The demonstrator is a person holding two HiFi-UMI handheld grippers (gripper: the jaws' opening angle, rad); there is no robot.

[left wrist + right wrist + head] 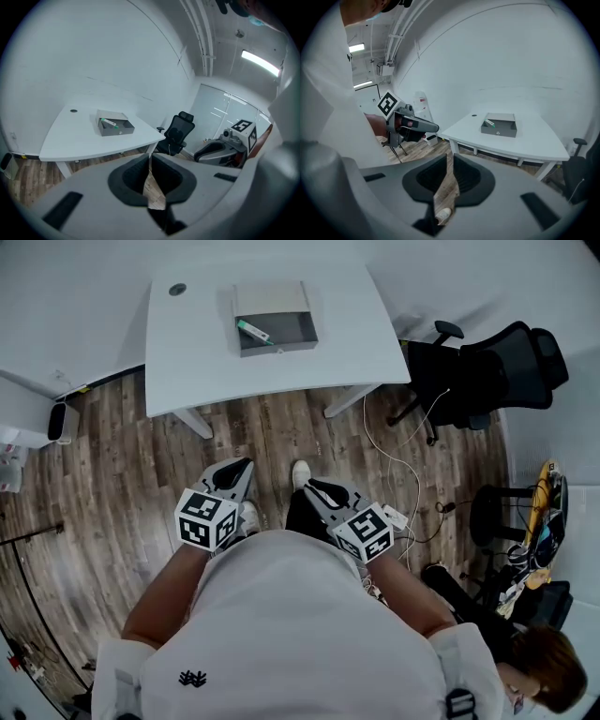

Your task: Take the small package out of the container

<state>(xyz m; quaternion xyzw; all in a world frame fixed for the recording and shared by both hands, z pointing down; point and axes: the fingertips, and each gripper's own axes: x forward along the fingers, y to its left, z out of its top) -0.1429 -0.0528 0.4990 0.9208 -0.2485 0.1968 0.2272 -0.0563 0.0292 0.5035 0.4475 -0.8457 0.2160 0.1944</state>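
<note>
Left gripper [233,471] and right gripper [319,489] are held side by side, well short of the table [187,357], tilted downward, jaws closed on nothing. The package [251,331] lies inside the container [310,330] on the table.

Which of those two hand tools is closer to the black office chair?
The right gripper, held on the side where the office chair stands. The left gripper is level with it but on its far side from that chair.

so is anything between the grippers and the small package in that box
Nothing visible does. The small package lies in the open container on the white table; between it and the left gripper and right gripper there is only wood floor. The office chair stands off to the right.
</note>
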